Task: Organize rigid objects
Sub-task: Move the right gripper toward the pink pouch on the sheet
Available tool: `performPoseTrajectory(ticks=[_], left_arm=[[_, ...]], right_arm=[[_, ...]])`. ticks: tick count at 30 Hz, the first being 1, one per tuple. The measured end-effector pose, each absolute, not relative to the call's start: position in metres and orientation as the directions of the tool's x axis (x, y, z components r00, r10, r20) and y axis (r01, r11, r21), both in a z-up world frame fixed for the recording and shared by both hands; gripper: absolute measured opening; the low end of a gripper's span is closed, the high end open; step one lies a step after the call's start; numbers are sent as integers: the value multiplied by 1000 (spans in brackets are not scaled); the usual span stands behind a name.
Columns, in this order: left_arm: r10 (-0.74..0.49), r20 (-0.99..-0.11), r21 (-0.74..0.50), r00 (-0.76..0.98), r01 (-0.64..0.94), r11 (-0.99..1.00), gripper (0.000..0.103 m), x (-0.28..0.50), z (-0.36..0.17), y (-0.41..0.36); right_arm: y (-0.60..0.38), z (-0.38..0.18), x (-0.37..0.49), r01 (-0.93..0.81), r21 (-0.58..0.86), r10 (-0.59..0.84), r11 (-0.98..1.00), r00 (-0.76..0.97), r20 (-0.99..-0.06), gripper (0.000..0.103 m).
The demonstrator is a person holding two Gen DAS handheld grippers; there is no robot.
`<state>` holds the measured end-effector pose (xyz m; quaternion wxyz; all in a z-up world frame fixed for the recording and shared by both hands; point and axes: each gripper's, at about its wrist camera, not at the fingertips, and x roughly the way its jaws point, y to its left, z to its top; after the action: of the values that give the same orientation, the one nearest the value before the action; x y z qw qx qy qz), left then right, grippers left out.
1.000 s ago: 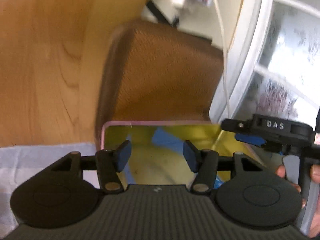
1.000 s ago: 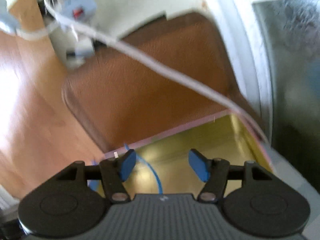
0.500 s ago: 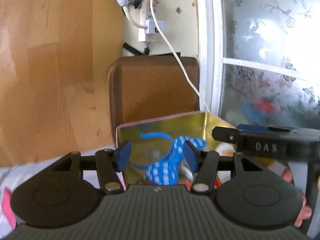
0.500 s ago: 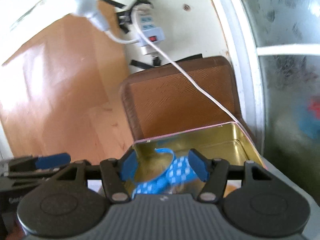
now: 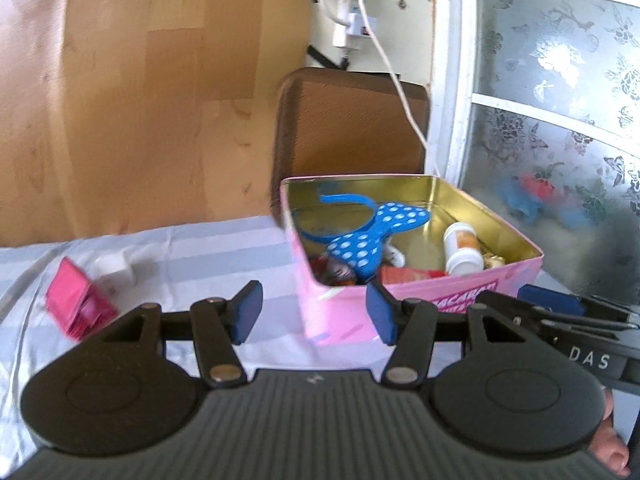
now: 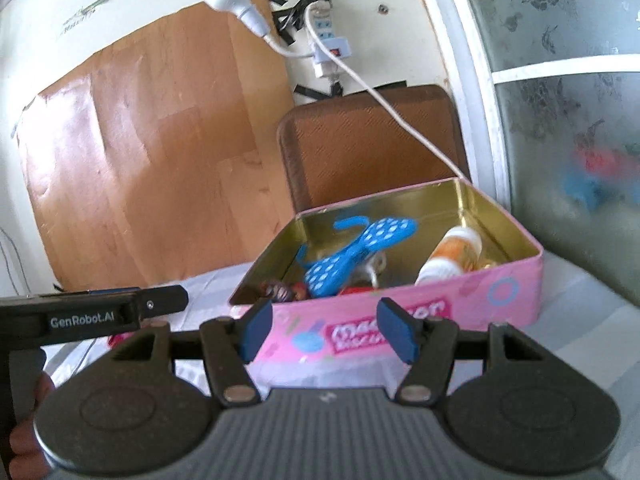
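Pink tin [image 5: 420, 300], gold inside, lidless, cluttered

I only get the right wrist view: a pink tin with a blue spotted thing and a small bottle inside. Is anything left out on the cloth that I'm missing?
Observer: Yes. In the left wrist view a pink packet lies on the striped cloth, left of the pink tin.
Operator: Only that?
Observer: A small white block sits just beside the packet, on its right.
Operator: Is the left gripper carrying anything?
Observer: No. The left gripper is open with nothing between its fingers.
Operator: Anything in the tin that I can't make out?
Observer: A flat red packet lies against the near wall, below the small bottle.
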<state>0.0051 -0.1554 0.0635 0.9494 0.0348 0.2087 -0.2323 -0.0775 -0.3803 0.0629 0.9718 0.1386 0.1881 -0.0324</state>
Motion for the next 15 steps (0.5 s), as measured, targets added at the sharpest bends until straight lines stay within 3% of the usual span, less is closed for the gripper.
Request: performPoseTrajectory(ticks=[15], left_arm=[[-249,-405,-95,880,230,968,61,26,47,-20]], right_arm=[[-277,74,-37,-60,173,127,983,906,-404,60]])
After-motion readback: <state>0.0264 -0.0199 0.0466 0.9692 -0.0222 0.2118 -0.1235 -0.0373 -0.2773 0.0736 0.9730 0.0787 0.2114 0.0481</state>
